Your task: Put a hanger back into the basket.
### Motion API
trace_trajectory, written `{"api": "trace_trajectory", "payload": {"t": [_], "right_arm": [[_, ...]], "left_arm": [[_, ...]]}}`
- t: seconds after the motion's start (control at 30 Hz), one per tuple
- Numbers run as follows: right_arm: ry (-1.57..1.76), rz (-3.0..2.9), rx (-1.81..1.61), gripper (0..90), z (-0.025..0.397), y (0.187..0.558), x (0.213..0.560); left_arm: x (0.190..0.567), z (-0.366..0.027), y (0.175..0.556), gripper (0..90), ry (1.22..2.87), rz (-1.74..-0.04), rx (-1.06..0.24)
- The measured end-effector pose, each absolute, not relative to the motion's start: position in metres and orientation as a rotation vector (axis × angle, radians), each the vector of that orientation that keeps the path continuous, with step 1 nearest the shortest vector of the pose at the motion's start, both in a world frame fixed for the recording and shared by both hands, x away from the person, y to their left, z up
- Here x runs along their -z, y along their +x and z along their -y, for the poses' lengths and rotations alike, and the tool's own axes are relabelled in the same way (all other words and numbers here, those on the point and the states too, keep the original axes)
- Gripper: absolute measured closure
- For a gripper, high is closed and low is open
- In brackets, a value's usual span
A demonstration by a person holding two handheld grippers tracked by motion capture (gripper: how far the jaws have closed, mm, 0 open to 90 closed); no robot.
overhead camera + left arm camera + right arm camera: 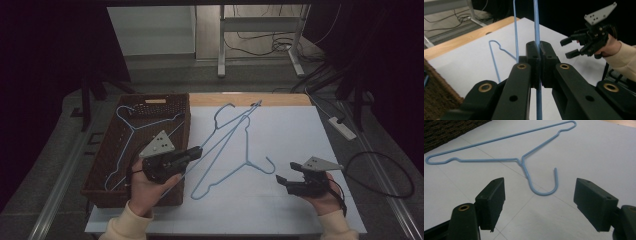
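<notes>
My left gripper (197,150) is shut on the wire of a blue hanger (231,125), which slants up from the jaws toward the far edge of the white mat (300,140). In the left gripper view the jaws (539,50) press together on that wire (537,27). A second blue hanger (247,150) lies flat on the mat with its hook (270,168) toward the right hand. My right gripper (286,172) hovers open just right of that hook. Its own view has the hook (548,191) a short way ahead of the spread jaws (539,202).
A brown wicker basket (150,97) stands at the left of the mat with a third blue hanger (131,131) inside. A wooden table edge (250,99) runs along the back. A white power strip (342,127) and cables lie on the floor at right.
</notes>
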State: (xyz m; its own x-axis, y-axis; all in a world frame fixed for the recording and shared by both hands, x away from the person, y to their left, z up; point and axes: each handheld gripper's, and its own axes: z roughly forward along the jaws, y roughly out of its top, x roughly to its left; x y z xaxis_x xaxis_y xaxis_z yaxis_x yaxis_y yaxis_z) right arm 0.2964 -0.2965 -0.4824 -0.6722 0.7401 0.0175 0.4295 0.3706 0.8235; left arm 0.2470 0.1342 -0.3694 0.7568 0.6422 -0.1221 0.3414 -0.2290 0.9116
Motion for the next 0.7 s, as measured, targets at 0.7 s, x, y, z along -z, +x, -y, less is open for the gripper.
{"api": "trace_trajectory", "payload": {"t": [0.7], "right_arm": [[1.024,-2.269,-1.231,25.4,0.297,0.295,0.481]], "left_arm": [[0.357,-0.187,0.253,87.0,1.778,-0.824,-0.442]]}}
